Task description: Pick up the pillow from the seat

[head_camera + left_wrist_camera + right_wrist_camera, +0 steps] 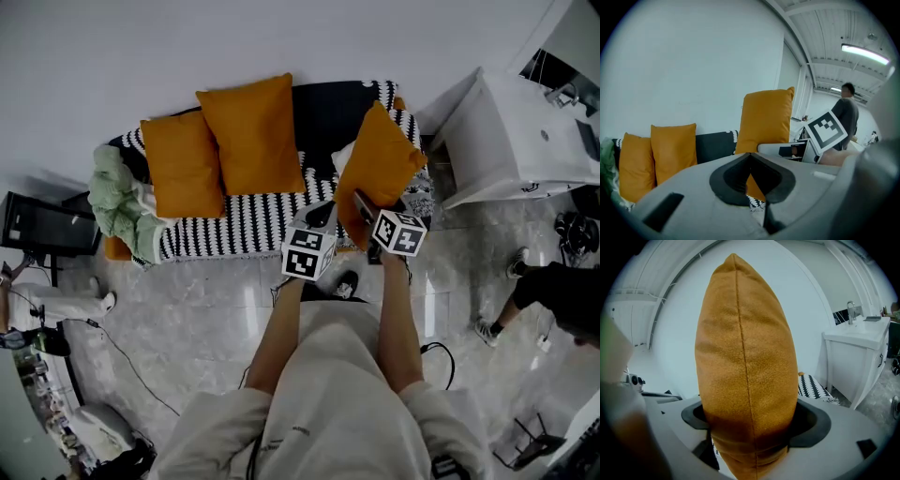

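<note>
The right gripper (750, 425) grasps the orange pillow (745, 371) by its lower edge and holds it upright over the right end of the sofa (253, 220). The left gripper (751, 157), jaws closed on nothing, is just beside it. Two more orange cushions (183, 164) lean on the backrest, with a green blanket (117, 202) heaped at the left end — a white cabinet (511, 141) stands close on the right. The marble floor (187, 309) is pale and the wall (187, 47) plain white.

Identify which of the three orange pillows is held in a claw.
The rightmost pillow, clamped edge-on in the right claw; the left pillow and middle pillow lean against the sofa back, untouched.
</note>
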### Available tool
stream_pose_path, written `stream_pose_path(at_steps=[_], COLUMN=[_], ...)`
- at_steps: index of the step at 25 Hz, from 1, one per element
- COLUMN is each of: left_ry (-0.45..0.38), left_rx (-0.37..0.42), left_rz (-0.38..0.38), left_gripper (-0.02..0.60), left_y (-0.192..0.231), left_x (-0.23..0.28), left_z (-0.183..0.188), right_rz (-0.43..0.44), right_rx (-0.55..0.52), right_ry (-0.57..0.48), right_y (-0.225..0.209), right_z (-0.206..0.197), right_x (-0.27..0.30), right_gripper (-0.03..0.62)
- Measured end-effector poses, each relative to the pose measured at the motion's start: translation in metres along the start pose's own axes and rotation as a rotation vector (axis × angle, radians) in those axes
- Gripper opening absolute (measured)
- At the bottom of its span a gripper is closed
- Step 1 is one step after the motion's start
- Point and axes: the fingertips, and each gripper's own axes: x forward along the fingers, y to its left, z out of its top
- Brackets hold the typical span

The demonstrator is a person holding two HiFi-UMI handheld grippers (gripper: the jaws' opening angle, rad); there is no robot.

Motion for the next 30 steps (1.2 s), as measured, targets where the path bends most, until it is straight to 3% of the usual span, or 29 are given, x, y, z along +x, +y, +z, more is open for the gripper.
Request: stream_pose_path(at_steps=[20, 30], left_ry=[-0.027, -0.038], left_rx=[-0.002, 0.019], left_rz=[-0.024, -0.020], left_gripper=[0.009, 0.009], left_y=[-0.004, -0.004], left_x=[-0.100, -0.119], left_z=[-0.053, -0.062], right_rz=[-0.022, -0.020], right_rx=[-0.019, -0.051], right_ry=[-0.041, -0.043], right_y=[0.074, 0.090], right_z=[-0.056, -0.069], right_x=[-0.066, -0.076], right_gripper=[0.465, 0.465])
